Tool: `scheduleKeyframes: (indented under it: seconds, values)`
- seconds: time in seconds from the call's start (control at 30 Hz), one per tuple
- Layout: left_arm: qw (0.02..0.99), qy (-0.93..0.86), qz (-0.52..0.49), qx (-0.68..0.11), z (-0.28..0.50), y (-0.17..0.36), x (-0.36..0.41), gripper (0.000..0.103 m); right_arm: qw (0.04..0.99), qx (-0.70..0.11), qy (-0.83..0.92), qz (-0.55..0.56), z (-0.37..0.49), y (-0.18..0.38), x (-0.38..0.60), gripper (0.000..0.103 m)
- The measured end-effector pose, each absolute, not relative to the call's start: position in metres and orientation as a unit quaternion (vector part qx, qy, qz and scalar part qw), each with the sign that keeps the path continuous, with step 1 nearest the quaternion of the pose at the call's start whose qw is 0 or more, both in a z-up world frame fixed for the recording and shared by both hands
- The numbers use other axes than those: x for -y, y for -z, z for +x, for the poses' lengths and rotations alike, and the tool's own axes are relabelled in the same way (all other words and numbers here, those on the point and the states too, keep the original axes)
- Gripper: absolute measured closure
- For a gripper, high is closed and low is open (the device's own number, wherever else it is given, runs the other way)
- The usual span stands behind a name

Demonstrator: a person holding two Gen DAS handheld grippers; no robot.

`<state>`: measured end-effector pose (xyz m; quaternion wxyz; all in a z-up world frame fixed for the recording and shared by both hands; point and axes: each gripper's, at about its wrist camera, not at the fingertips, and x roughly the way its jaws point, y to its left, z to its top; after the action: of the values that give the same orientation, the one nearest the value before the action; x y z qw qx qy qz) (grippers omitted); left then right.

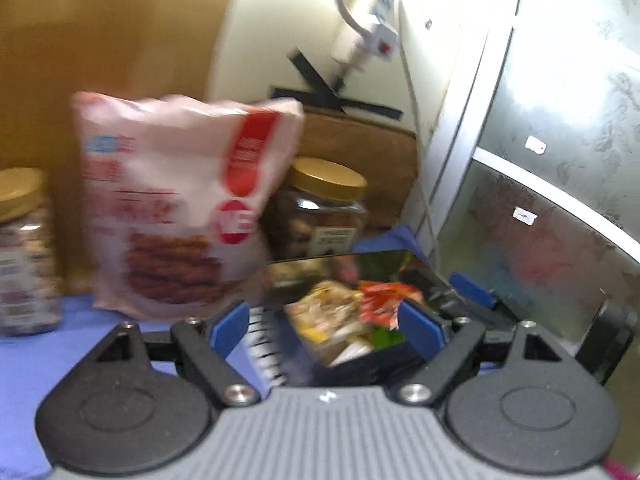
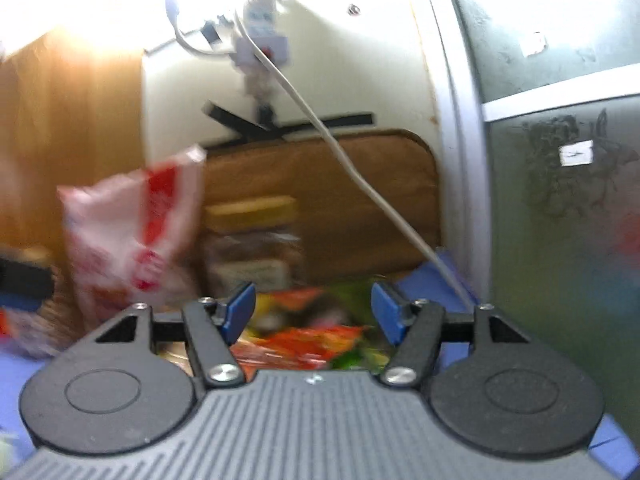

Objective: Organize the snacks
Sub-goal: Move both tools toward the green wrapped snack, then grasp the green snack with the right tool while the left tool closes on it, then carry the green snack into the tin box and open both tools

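Note:
A pink and white snack bag (image 1: 176, 200) (image 2: 132, 232) stands upright on the blue cloth (image 1: 60, 360). Just to its right sits a gold-lidded jar (image 1: 324, 208) (image 2: 252, 240), and a second jar (image 1: 24, 248) stands at the far left. A black tray (image 1: 432, 276) holds several colourful snack packets (image 1: 344, 312) (image 2: 304, 340). My left gripper (image 1: 324, 326) is open over the tray's near corner, its pads not pressing on anything. My right gripper (image 2: 314, 312) is open above the packets and holds nothing. Both views are blurred.
A brown padded board (image 2: 320, 200) leans on the white wall behind the jar. A white cable (image 2: 360, 180) runs down from a power strip (image 2: 260, 40). A frosted glass door (image 1: 560, 160) closes the right side, and a wooden panel (image 1: 100, 40) the left.

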<state>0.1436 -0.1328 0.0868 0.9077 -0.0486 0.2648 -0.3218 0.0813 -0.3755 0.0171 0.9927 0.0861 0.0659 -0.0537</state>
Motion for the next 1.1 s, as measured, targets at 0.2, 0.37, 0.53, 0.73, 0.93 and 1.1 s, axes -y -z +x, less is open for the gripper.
scheduleKeyframes:
  seconds: [0.2,0.37,0.53,0.73,0.93,1.1]
  values:
    - [0.919,0.234,-0.058,-0.313,0.113,-0.057,0.029,0.017,0.971,-0.128,-0.167,0.111,0.046,-0.020,0.327,0.027]
    - [0.907,0.182,-0.087,-0.369,0.098,-0.018,-0.022,0.017,0.930,-0.227,-0.289,0.011,0.029,0.001,0.239,0.021]
    - [0.892,0.194,-0.135,-0.386,0.091,-0.005,-0.042,0.017,0.913,-0.281,-0.290,-0.057,0.041,0.016,0.181,0.024]
    - [0.872,0.230,-0.151,-0.406,0.087,0.006,-0.032,0.017,0.906,-0.315,-0.278,-0.044,0.050,0.016,0.171,0.035]
    - [0.850,0.262,-0.170,-0.424,0.085,0.014,-0.017,0.031,0.882,-0.334,-0.308,0.124,0.037,0.018,0.204,0.049]
    - [0.846,0.281,-0.152,-0.427,0.083,0.009,0.003,0.056,0.893,-0.314,-0.292,0.138,0.014,0.016,0.211,0.049]
